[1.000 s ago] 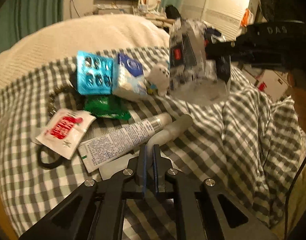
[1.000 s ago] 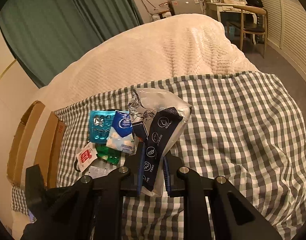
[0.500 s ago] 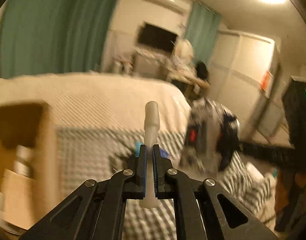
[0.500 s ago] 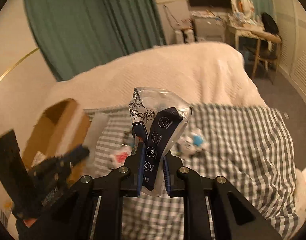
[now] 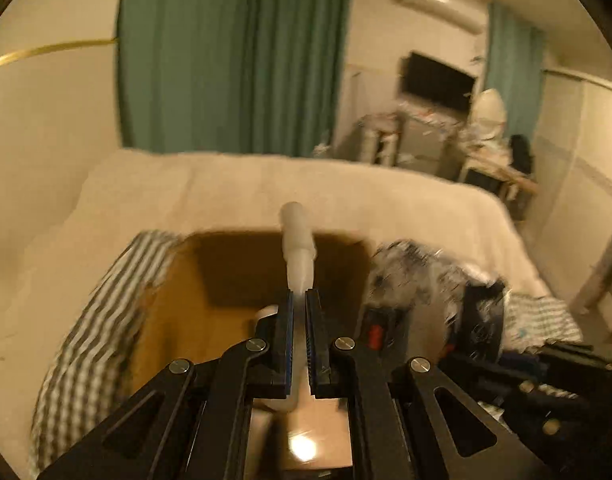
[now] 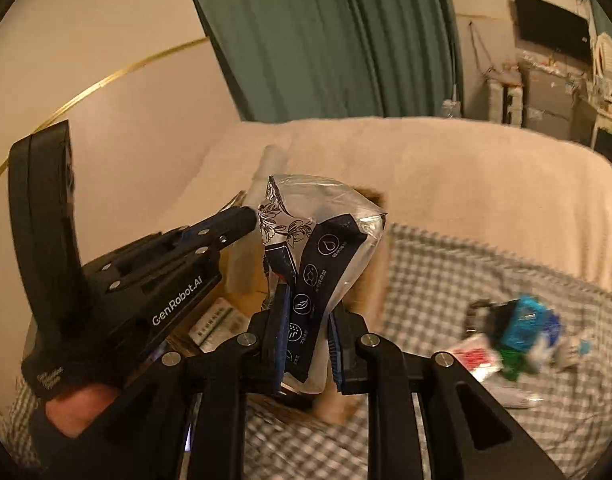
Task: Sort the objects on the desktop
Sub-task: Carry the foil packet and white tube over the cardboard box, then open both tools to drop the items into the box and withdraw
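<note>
Left hand-held gripper (image 5: 300,340) is pinching a pale tube (image 5: 298,248) that sticks up over the open cardboard box (image 5: 178,300). The right hand-held gripper (image 6: 306,344) is clamped on a crinkly clear bag (image 6: 321,216) with a dark printed strip, held up just beside the box. The remaining bits, a blue packet (image 6: 523,326) and a red-and-white sachet (image 6: 475,358), lie in a blurry pile on the checkered blanket (image 6: 445,264) on the bed.

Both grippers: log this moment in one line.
left gripper: shut on white plastic tube | right gripper: shut on clear-and-navy plastic pouch | over brown cardboard box
</note>
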Demonstrator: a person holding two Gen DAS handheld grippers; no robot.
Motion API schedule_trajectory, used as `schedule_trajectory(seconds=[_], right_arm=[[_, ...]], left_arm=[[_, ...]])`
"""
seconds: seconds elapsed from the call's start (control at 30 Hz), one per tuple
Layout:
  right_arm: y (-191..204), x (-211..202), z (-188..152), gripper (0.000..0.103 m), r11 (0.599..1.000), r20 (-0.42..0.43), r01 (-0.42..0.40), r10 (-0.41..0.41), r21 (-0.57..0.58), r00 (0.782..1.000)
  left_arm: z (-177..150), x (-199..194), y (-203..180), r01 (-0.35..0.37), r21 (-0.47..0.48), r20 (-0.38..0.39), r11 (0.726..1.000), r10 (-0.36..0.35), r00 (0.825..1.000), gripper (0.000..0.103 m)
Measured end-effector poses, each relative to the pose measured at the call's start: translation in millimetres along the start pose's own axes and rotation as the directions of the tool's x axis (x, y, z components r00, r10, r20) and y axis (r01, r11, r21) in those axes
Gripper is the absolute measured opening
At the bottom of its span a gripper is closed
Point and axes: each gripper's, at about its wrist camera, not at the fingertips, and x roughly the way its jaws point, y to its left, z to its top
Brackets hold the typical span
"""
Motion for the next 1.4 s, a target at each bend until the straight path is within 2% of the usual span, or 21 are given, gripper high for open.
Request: schedule_trajectory(seconds=[0.1, 0.13, 0.17, 0.2, 0.23, 0.27, 0.4, 0.47, 0.5, 0.63, 0.77, 0.87, 0.97, 1.07, 1.13, 1.27, 1.4], right_arm=[[11.4, 27.7, -3.4, 0.018, 1.0, -0.036, 0.0, 0.001, 0.009, 0.999], [15.0, 35.1, -5.6, 0.025, 1.0, -0.046, 0.013, -0.013, -0.001, 0.999], [14.5, 37.7, -8.4, 0.033, 1.0, -0.052, 0.021, -0.021, -0.002, 0.998], [14.4, 40.5, -9.7, 0.049, 0.999, -0.058, 0.041, -0.041, 0.002, 0.997], [14.2, 41.6, -11.3, 0.055, 0.998, -0.055, 0.068, -0.067, 0.013, 0.996], [14.4, 40.7, -11.7, 0.055, 0.997, -0.047, 0.08, -0.079, 0.022, 0.996], [2.7, 18.6, -9.8, 0.055, 0.993, -0.019, 0.112, -0.111, 0.037, 0.994], [-7.2, -2.1, -7.2, 0.055, 0.991, 0.005, 0.129, -0.13, 0.044, 0.992], [-12.7, -12.6, -7.2, 0.055, 0.989, 0.014, 0.141, -0.142, 0.044, 0.99], [-48.0, -65.2, -8.3, 0.055, 0.974, 0.064, 0.219, -0.222, 0.055, 0.973], [-100.8, -102.6, -21.0, 0.055, 0.952, 0.09, 0.263, -0.279, 0.154, 0.956], [-148.2, -118.9, -41.7, 0.056, 0.924, 0.068, 0.305, -0.328, 0.231, 0.942], [-194.8, -124.3, -59.9, 0.056, 0.891, 0.043, 0.352, -0.379, 0.285, 0.924], [-223.7, -121.8, -79.4, 0.056, 0.865, -0.002, 0.387, -0.408, 0.32, 0.913], [-232.3, -119.8, -89.8, 0.056, 0.855, -0.027, 0.413, -0.427, 0.315, 0.904], [-244.4, -109.3, -101.5, 0.056, 0.852, -0.057, 0.435, -0.438, 0.291, 0.897], [-251.2, -97.9, -107.6, 0.056, 0.857, -0.061, 0.445, -0.445, 0.259, 0.893]], left_arm=[[-18.4, 16.5, 10.1, -0.07, -0.013, -0.055, 0.997, 0.069, 0.996, 0.008], [-26.4, 20.2, 9.0, -0.103, -0.014, -0.071, 0.995, 0.101, 0.992, 0.014], [-31.1, 21.7, 7.3, -0.128, -0.023, -0.075, 0.992, 0.126, 0.989, 0.025], [-35.5, 22.0, 4.0, -0.148, -0.036, -0.068, 0.988, 0.145, 0.987, 0.033], [-38.2, 22.0, 0.2, -0.155, -0.042, -0.062, 0.987, 0.152, 0.986, 0.054], [-40.6, 22.9, -6.9, -0.16, -0.039, -0.055, 0.986, 0.158, 0.986, 0.067], [-40.8, 17.4, -33.0, -0.155, 0.015, -0.026, 0.988, 0.155, 0.988, 0.07], [-38.1, 7.3, -48.6, -0.15, 0.027, 0.0, 0.988, 0.15, 0.989, 0.085], [-37.1, 2.4, -56.3, -0.141, 0.028, 0.014, 0.99, 0.141, 0.99, 0.088], [-35.4, -10.2, -90.8, -0.082, 0.047, 0.04, 0.996, 0.08, 0.996, 0.09], [-39.3, -20.5, -136.4, -0.029, 0.112, 0.043, 0.993, 0.024, 0.999, 0.094], [-49.6, -17.9, -169.3, 0.012, 0.139, 0.031, 0.99, -0.017, 0.999, 0.095], [-62.1, -6.9, -203.1, 0.051, 0.166, -0.001, 0.985, -0.052, 0.999, 0.095], [-72.9, 11.2, -234.0, 0.112, 0.206, -0.048, 0.972, -0.105, 0.993, 0.095], [-79.7, 23.9, -248.7, 0.117, 0.23, -0.063, 0.966, -0.106, 0.992, 0.095], [-94.6, 48.0, -262.0, 0.129, 0.235, -0.098, 0.963, -0.109, 0.989, 0.095], [-116.6, 65.5, -254.8, 0.135, 0.23, -0.126, 0.964, -0.108, 0.986, 0.095]])
